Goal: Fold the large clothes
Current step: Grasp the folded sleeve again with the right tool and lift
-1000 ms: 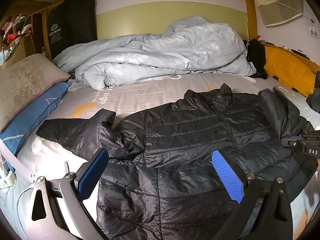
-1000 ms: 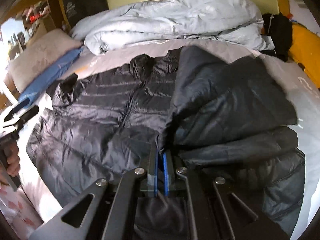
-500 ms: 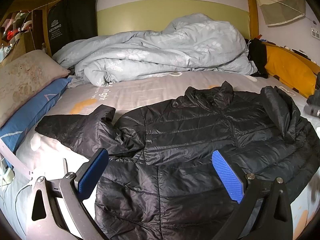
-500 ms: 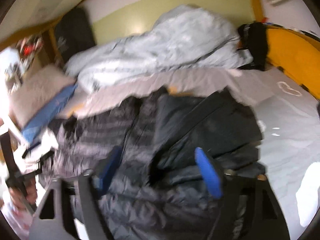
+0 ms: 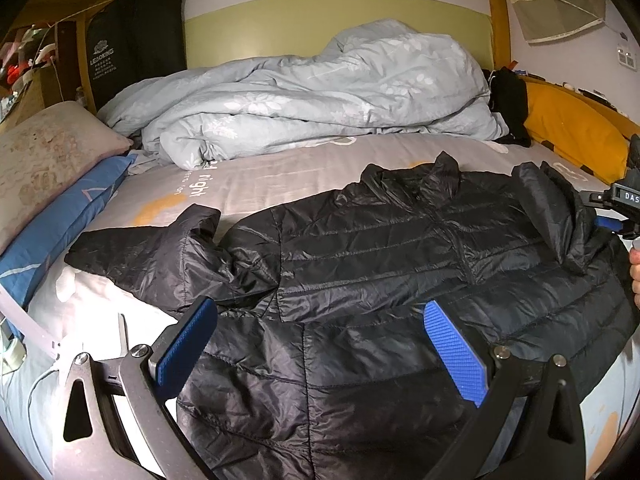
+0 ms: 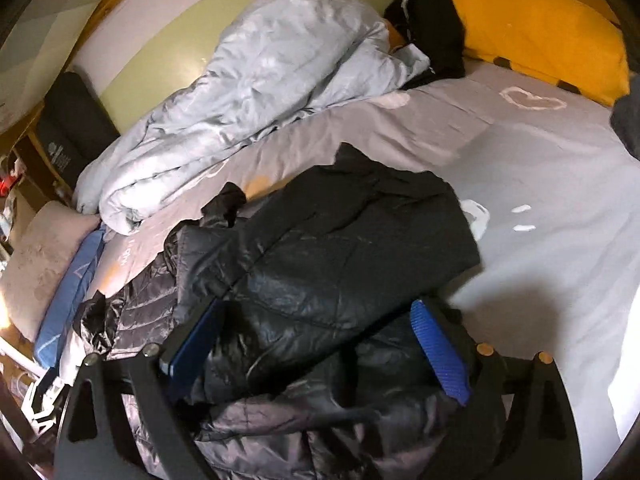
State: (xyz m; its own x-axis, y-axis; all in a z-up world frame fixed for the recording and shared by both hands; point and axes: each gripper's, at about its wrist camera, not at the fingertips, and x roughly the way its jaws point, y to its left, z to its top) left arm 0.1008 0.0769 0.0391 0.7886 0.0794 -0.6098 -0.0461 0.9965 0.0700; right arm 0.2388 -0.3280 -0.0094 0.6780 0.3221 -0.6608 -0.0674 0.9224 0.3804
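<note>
A black quilted puffer jacket lies spread on the grey bed sheet, collar toward the duvet. Its left sleeve stretches out to the left. Its right sleeve is folded in over the body. My left gripper is open and empty, hovering over the jacket's lower part. My right gripper is open over the folded sleeve, the fabric lying between its blue pads, not pinched. The right gripper also shows at the right edge of the left wrist view.
A rumpled light-blue duvet fills the back of the bed. A pink pillow and a blue pillow lie at the left. A yellow cushion and a dark garment sit at the right. The sheet right of the jacket is bare.
My right gripper was shut on the right sleeve a second ago. It has let go, opened and drawn back to the right. The sleeve now lies folded over the jacket. The left gripper barely moved.
</note>
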